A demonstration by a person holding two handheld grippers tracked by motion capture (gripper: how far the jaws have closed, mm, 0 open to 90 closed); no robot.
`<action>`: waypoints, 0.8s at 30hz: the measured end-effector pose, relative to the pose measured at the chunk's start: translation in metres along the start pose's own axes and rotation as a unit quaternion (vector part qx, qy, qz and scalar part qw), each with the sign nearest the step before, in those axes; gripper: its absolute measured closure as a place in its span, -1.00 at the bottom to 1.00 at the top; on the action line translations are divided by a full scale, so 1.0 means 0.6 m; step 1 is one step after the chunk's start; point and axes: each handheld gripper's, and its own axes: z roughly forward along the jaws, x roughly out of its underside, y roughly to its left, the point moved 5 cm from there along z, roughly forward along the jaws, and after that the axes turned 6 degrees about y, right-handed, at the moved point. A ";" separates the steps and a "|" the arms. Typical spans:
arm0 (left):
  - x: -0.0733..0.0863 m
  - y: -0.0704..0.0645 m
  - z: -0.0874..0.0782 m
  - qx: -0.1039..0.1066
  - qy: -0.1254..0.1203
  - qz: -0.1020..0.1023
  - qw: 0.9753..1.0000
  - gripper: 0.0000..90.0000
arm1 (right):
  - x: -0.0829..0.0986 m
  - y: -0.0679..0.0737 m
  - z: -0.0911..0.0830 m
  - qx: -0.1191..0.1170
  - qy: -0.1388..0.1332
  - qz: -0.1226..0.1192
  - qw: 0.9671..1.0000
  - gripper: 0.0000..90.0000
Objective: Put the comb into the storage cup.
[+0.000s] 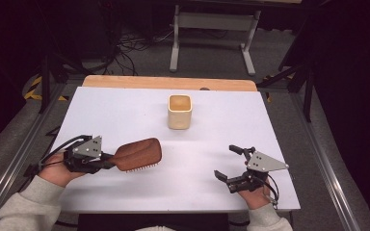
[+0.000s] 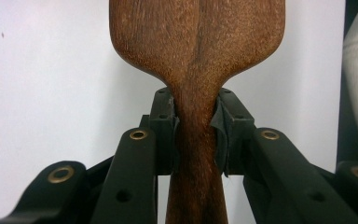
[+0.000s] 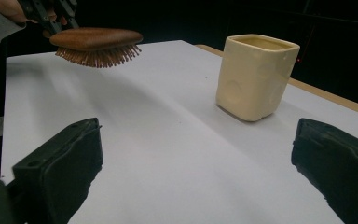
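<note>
Risk-wise, the brown wooden paddle hairbrush is pinched only at its narrow neck, so it could swivel or sag bristles-down on the way, probably, to the cream square ceramic cup. Left gripper is clamped tight on that neck, holding the brush above the white table. Right gripper is spread wide, holding nothing, low over the table's near right corner.

hairbrush head cut off at top, bristles hidden

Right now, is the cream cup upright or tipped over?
Upright. The cream cup stands on its base on the white table, its open mouth facing up.
</note>
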 end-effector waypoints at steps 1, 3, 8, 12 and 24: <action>-0.001 -0.001 0.000 -0.004 -0.006 -0.005 1.000 0.61 | 0.000 0.000 0.000 0.000 0.000 0.000 1.000 -0.95; -0.003 -0.003 -0.001 -0.006 -0.024 -0.012 1.000 0.61 | 0.000 0.001 0.000 -0.001 0.000 0.000 1.000 -0.95; -0.011 -0.010 -0.002 -0.009 -0.068 -0.030 0.997 0.61 | 0.000 0.000 0.000 -0.001 0.000 0.000 1.000 -0.95; -0.017 -0.014 0.000 -0.012 -0.090 -0.039 0.995 0.61 | 0.000 0.001 0.000 -0.001 0.001 0.000 1.000 -0.95; -0.052 -0.028 0.014 -0.001 -0.183 -0.064 0.981 0.61 | 0.001 0.002 0.002 -0.002 0.003 0.000 1.000 -0.95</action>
